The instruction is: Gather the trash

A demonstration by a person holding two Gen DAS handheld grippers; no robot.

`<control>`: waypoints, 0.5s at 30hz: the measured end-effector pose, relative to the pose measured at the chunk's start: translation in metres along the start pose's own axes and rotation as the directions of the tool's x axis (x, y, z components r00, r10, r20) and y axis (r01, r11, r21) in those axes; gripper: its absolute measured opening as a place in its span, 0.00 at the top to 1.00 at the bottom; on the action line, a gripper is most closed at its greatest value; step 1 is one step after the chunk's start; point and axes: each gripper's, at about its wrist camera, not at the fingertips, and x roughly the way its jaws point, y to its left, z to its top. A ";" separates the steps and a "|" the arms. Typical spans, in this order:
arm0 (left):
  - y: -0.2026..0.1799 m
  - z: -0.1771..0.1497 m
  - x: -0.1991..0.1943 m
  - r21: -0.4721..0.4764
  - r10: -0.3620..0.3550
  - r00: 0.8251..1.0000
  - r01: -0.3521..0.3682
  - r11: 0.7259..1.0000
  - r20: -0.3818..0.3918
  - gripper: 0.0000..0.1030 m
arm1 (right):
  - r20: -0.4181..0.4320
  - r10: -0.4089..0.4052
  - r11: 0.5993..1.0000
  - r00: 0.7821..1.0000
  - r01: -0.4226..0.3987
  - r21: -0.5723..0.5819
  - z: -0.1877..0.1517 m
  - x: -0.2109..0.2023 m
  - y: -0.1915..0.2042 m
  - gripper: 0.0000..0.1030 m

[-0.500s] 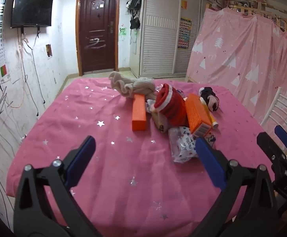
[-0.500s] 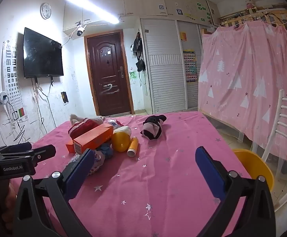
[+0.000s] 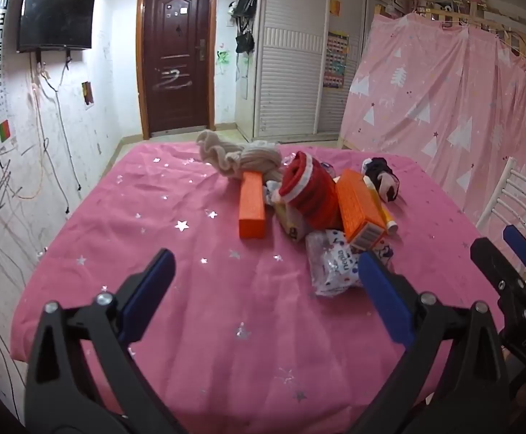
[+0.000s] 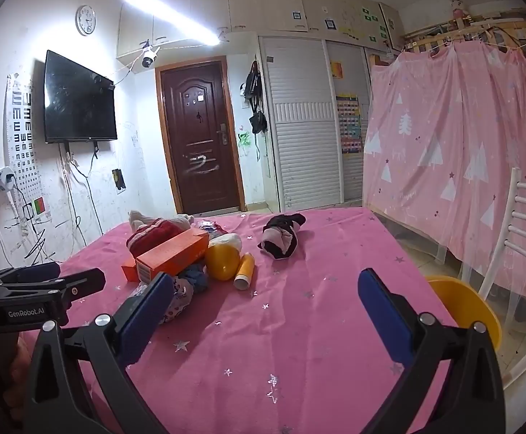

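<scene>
Trash pile's long orange box points away toward the door; both tongs gape empty.

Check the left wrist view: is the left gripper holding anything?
No, the left gripper is open over bare tablecloth.

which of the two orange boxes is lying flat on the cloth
The plain orange box on the left, flat on the pink tablecloth. The other, the barcoded orange box, sits propped on the pile.
</scene>
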 end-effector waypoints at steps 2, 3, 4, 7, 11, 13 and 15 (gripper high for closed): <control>0.001 0.003 0.006 0.002 0.003 1.000 -0.003 1.000 -0.003 0.06 | 0.002 0.000 1.000 1.000 0.000 0.001 0.000 0.000 -0.001 0.08; 0.001 0.004 0.006 0.002 0.002 1.000 -0.002 1.000 -0.005 0.06 | 0.000 0.001 1.000 1.000 -0.001 0.000 0.000 0.000 0.000 0.08; 0.001 0.004 0.006 0.002 0.003 1.000 -0.003 1.000 -0.005 0.06 | 0.001 -0.001 1.000 1.000 0.001 -0.002 0.000 0.000 0.001 0.08; 0.001 0.004 0.007 0.000 0.002 1.000 -0.002 1.000 -0.005 0.06 | 0.003 -0.002 1.000 1.000 0.002 -0.003 0.000 0.000 0.001 0.08; 0.001 0.004 0.007 0.000 0.002 1.000 -0.002 1.000 -0.005 0.06 | 0.002 -0.002 1.000 1.000 0.002 -0.004 0.000 0.000 0.001 0.08; 0.001 0.004 0.007 -0.001 0.003 1.000 -0.003 1.000 -0.004 0.06 | 0.003 -0.001 1.000 1.000 0.001 -0.004 0.000 -0.001 0.001 0.08; 0.001 0.004 0.009 -0.001 0.002 1.000 -0.002 1.000 -0.006 0.06 | 0.004 -0.003 1.000 1.000 0.003 -0.005 0.000 -0.001 0.001 0.08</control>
